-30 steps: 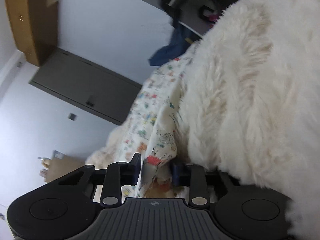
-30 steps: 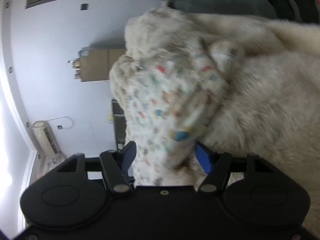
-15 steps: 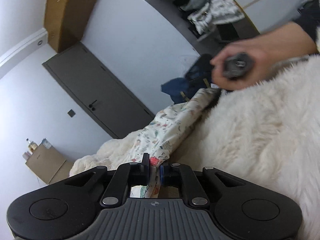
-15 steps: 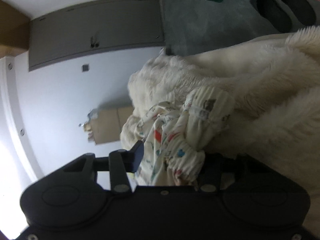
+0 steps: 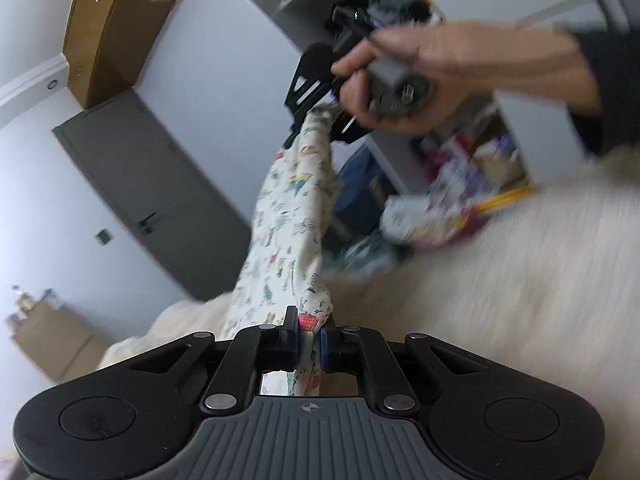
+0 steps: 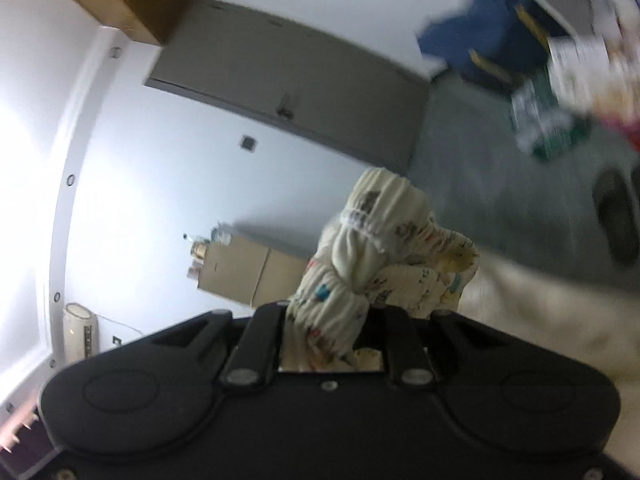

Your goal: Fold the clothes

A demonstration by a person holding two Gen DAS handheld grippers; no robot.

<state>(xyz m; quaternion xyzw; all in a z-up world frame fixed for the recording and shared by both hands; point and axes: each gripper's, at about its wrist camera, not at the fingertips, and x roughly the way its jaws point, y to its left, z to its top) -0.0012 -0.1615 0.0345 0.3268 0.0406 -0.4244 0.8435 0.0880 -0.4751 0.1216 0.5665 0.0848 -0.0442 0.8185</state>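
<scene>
Left gripper (image 5: pixel 309 339) found nearest the lens, jaws clenched on one end of the printed garment (image 5: pixel 286 236), cream cloth with small coloured figures pinched between the blue pads. Garment seen stretched up and away from that grip, clear of the white fluffy blanket (image 5: pixel 500 280) lying just beneath and to the right. Far end of the garment held at the right gripper (image 5: pixel 316 92), itself gripped in the person's right hand (image 5: pixel 400 76). In the right wrist view, right gripper (image 6: pixel 326 320) noted with jaws clamped on a gathered, elasticated bunch of the same garment (image 6: pixel 376 256), cloth bulging forward past the fingertips, which were hidden by it. Blanket edge (image 6: pixel 540 300) noted low on the right there, blurred. Beyond the garment, scattered clothes (image 5: pixel 420 220) recorded on the grey floor (image 6: pixel 500 168), with a dark blue item (image 5: pixel 360 188) near the shelf unit (image 5: pixel 480 148). Farther off, grey door (image 5: pixel 152 196) observed in the pale wall, cardboard box (image 6: pixel 248 272) standing against that wall, and a dark slipper (image 6: pixel 618 220) on the floor at the far right. Much of both views blurred.
</scene>
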